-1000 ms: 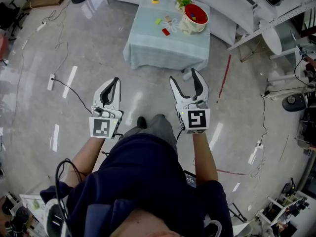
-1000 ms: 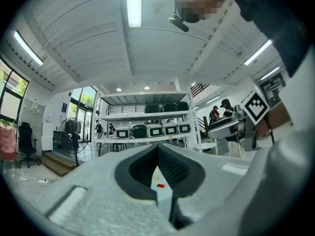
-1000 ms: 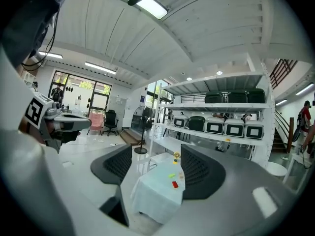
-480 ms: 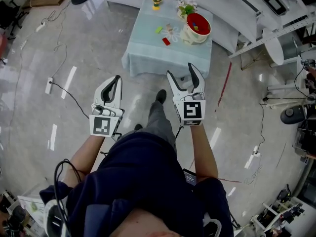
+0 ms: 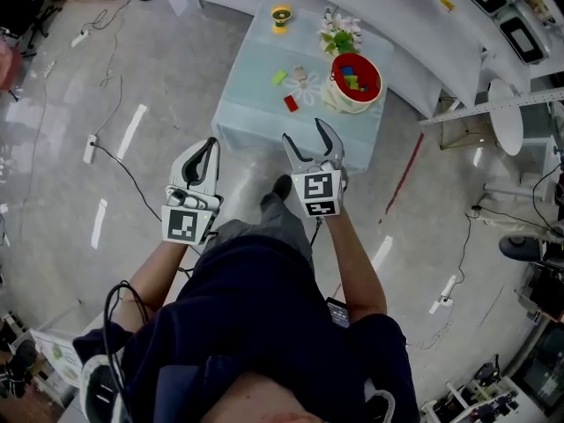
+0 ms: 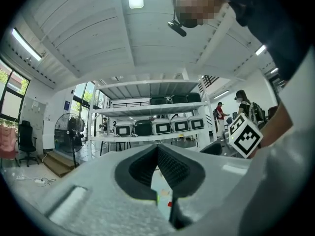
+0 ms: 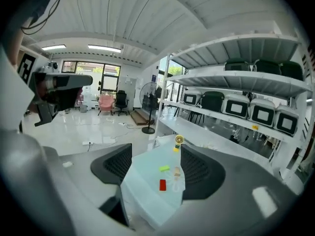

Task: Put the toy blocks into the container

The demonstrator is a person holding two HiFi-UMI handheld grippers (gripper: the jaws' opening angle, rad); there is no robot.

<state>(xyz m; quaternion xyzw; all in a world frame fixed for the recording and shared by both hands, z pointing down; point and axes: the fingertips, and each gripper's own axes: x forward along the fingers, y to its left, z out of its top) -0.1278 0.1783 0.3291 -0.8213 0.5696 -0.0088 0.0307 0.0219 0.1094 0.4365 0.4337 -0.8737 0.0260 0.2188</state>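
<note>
A small table under a light blue cloth (image 5: pixel 256 104) stands ahead of me on the floor. On it lie a red block (image 5: pixel 290 103), a green block (image 5: pixel 279 77) and a tan block (image 5: pixel 300 75). The cream container with a red inside (image 5: pixel 355 82) holds several coloured blocks at the table's right side. My right gripper (image 5: pixel 307 134) is open and empty, just short of the table's near edge. Its own view frames the red block (image 7: pixel 162 184) and green block (image 7: pixel 164 168) between wide jaws. My left gripper (image 5: pixel 204 152) is shut and empty, lower left over the floor.
A yellow toy (image 5: pixel 281 13) and a flower plant (image 5: pixel 339 33) stand at the table's back edge. White benches (image 5: pixel 414 25) run behind the table. Cables and a power strip (image 5: pixel 90 148) lie on the floor to the left. A red tape line (image 5: pixel 404 161) marks the floor on the right.
The person has stepped toward the table, which now sits nearer. The right gripper has moved forward to the table's near edge, still open. The left gripper keeps its place, shut.
</note>
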